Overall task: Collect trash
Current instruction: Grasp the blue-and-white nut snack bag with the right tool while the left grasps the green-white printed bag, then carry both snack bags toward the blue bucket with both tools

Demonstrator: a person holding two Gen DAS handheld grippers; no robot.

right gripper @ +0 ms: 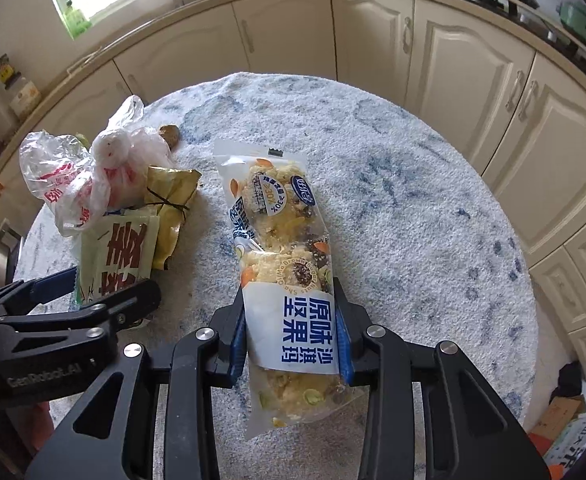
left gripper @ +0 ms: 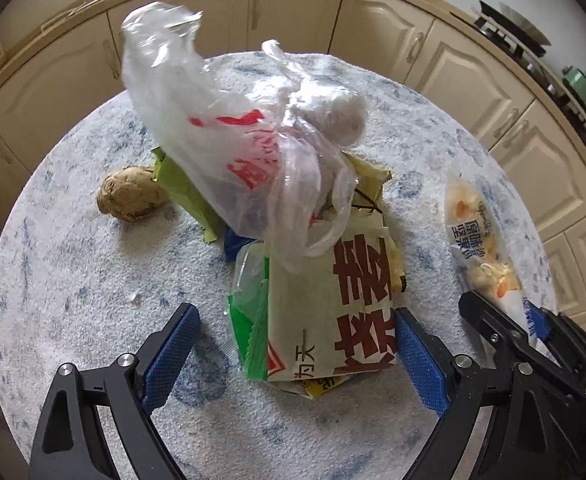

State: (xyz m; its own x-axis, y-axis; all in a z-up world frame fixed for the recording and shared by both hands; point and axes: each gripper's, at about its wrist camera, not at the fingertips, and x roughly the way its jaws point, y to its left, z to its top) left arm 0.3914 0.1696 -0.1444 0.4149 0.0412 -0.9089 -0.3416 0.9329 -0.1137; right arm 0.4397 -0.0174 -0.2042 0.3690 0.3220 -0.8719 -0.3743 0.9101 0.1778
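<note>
Right tongs: blue pads pressed against both long edges of a clear snack packet with blue lettering; the packet's far end points out over the desk, a round surface covered in a white, blue-flecked cloth. Left tongs: jaws spread wide, straddling the near end of a cream wrapper with dark red characters; the right pad sits just beside the wrapper's edge, the left pad well apart from it, nothing gripped. The wrapper lies atop a heap of trash near the desk's centre, together with a green-and-clear wrapper, a yellow-green packet and a yellowish packet. A crumpled translucent plastic bag with red print rests on the heap's far side. A brown lumpy object lies on the cloth just beside the yellow-green packet. Cream cabinets curve behind the desk.
</note>
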